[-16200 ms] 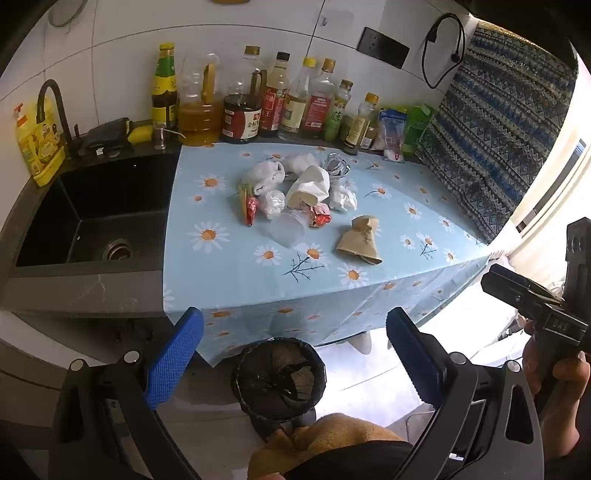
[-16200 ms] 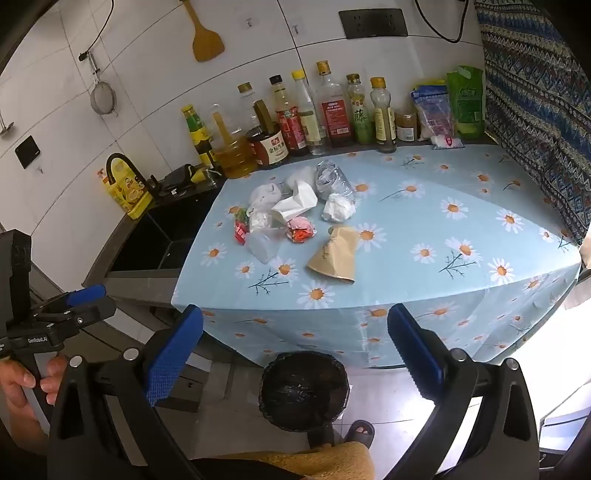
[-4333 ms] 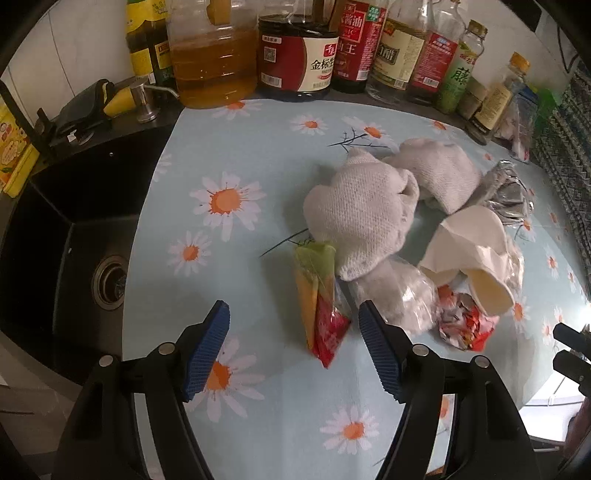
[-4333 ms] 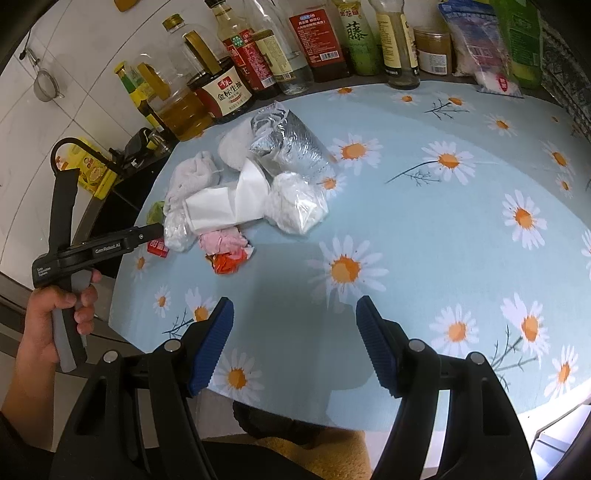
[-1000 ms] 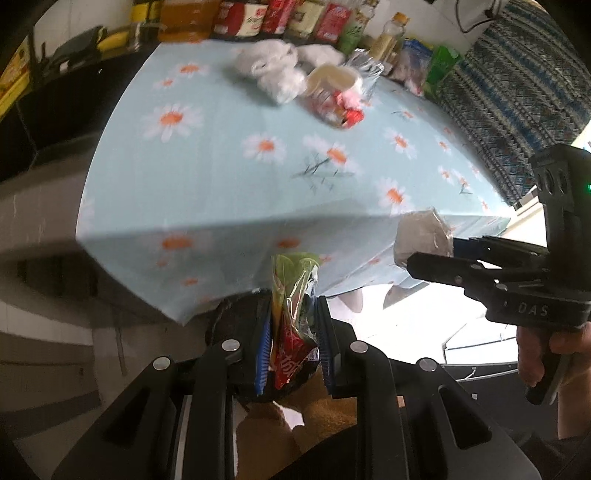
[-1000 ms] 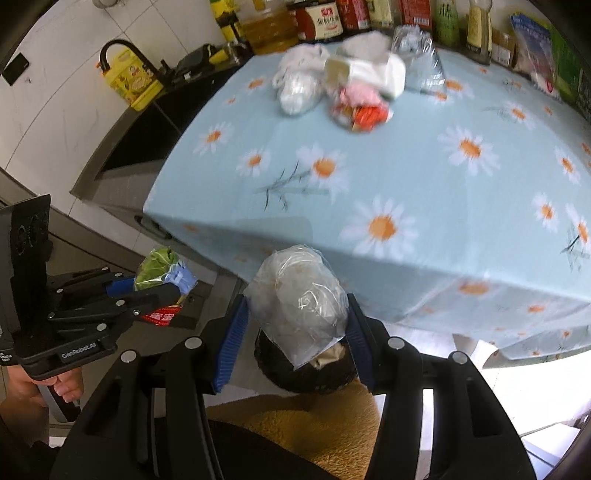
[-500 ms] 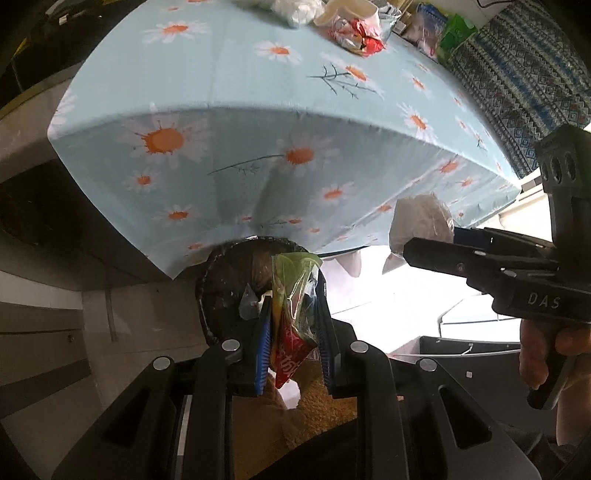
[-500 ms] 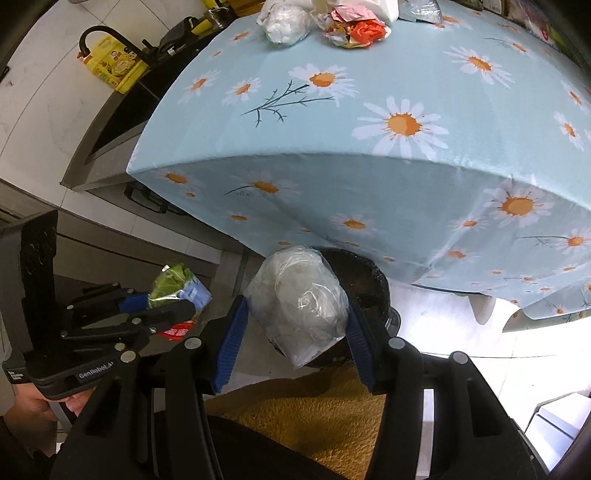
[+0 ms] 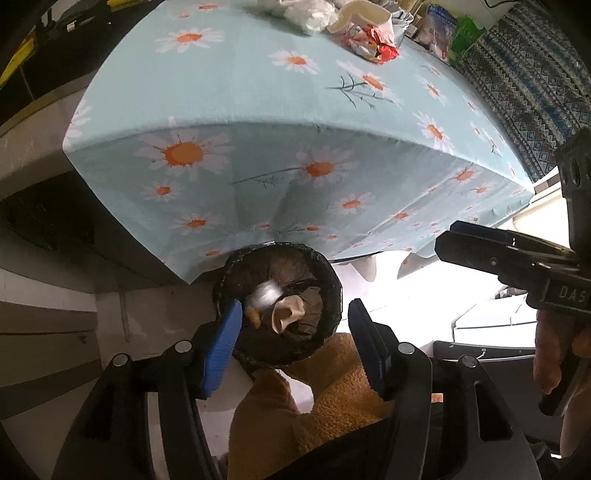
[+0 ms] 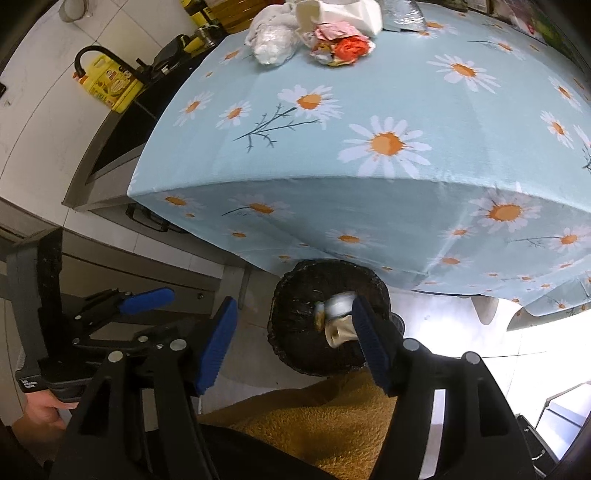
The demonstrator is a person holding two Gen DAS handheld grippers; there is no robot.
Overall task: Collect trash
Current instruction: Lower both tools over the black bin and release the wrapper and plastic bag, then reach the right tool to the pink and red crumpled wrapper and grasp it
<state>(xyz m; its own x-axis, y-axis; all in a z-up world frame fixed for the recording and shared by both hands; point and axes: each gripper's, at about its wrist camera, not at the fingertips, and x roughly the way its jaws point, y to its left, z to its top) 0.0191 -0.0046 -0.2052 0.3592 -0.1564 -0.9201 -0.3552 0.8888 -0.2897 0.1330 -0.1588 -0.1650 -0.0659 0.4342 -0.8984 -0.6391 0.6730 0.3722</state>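
A black-lined trash bin point(image 9: 334, 284) point(image 10: 291, 286) stands on the floor under the edge of the daisy tablecloth point(image 9: 258, 85) point(image 10: 406, 85). My left gripper point(image 9: 293, 347) hangs over the bin, its jaws opening with nothing between them. A blurred clear plastic bag point(image 9: 266, 293) point(image 10: 341, 302) and a yellowish wrapper bit point(image 9: 253, 315) drop into the bin beside a tan paper piece point(image 9: 288, 317). My right gripper point(image 10: 295, 347) point(image 9: 445, 240) also hangs above the bin, jaws opening and empty. On the table lies more trash: a red wrapper point(image 9: 373, 37) point(image 10: 347, 46) and white wads point(image 10: 273, 33).
A dark sink with a black faucet point(image 10: 83, 59) and a yellow bottle point(image 10: 110, 86) lies left of the table. A patterned cloth point(image 9: 524, 70) hangs at the right. The person's fuzzy ochre garment point(image 9: 332, 391) is just below the bin. Cabinet fronts point(image 10: 110, 236) flank it.
Both grippers sank toward the bin and opened. The green-red wrapper left the left gripper and the clear plastic bag left the right one, both falling into the bin.
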